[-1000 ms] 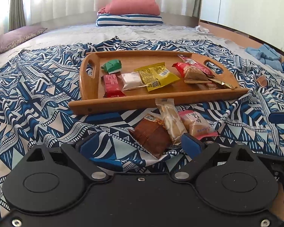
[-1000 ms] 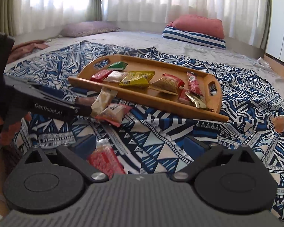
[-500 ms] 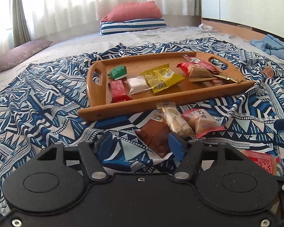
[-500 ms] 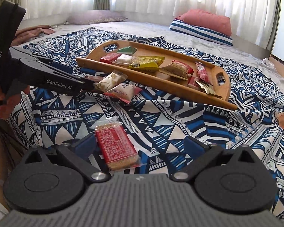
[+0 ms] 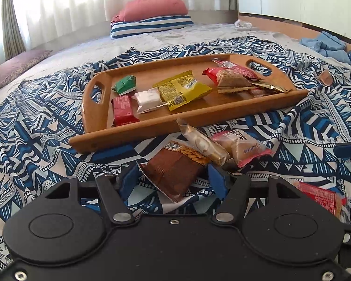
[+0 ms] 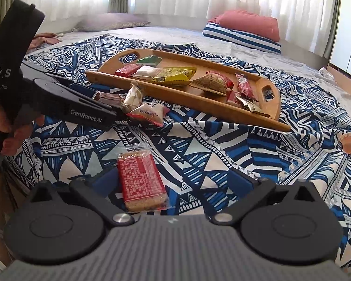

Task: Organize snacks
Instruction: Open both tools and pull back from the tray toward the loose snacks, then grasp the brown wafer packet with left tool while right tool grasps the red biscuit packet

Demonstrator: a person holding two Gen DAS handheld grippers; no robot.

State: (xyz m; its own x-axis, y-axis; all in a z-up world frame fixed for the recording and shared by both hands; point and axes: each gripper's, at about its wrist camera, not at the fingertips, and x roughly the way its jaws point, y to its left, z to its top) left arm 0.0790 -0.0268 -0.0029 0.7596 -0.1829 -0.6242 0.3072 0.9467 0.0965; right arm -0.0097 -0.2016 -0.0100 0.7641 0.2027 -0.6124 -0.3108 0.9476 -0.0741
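On the patterned bedspread [image 5: 46,126], at 6 o'clock of the wooden tray [image 5: 199,117], left gripper [image 5: 173,178] has just been closing its jaws around the brown snack packet [image 5: 173,171]; pads at its sides, firm contact unclear. Right gripper [image 6: 175,180] spread wide, gripping nothing, red wafer pack [image 6: 140,182] lying by its left finger. Pink packet [image 5: 243,147] at 3 o'clock of the brown one.

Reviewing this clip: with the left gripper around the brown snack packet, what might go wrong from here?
1. The clear-wrapped snack overlaps the brown packet; lifting may drag it along.
2. The left gripper, whose jaws have just been closing, only straddles the packet's near end, so the slick wrapper may slip out.
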